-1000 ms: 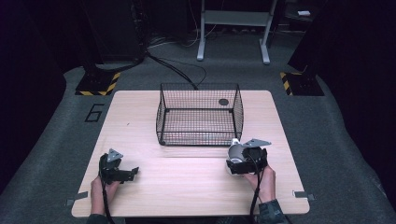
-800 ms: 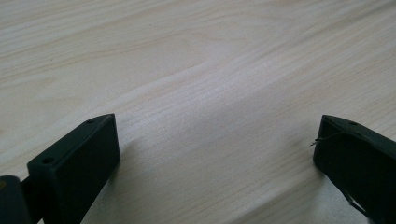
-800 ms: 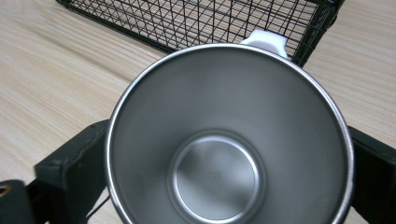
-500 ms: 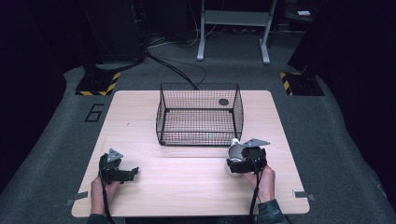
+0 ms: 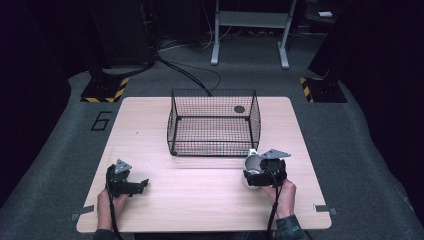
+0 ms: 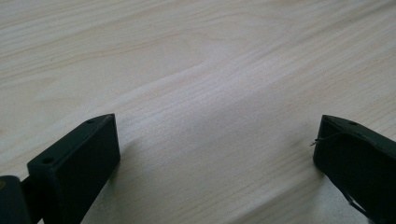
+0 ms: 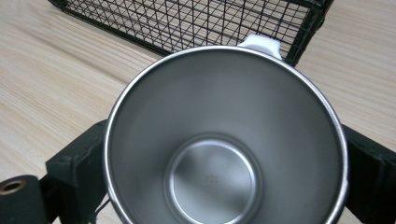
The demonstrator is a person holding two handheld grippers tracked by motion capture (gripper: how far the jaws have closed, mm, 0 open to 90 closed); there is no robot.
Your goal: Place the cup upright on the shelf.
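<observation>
A stainless steel cup [image 7: 224, 140] with a white handle sits between the jaws of my right gripper [image 7: 224, 177], which is shut on its sides. From above, the cup [image 5: 252, 164] and right gripper [image 5: 256, 176] are at the table's right front, just in front of the right corner of the black wire basket [image 5: 172, 125]. The cup's inside looks empty. My left gripper [image 5: 142, 184] rests low over the table's left front. Its jaws stand open with bare wood between them [image 6: 219, 149].
The wire basket [image 7: 196, 23] stands at the middle back of the wooden table [image 5: 200, 200], and a small dark round thing [image 5: 239, 109] is seen through its far wall. Beyond the table, the dark floor carries stand bases and cables.
</observation>
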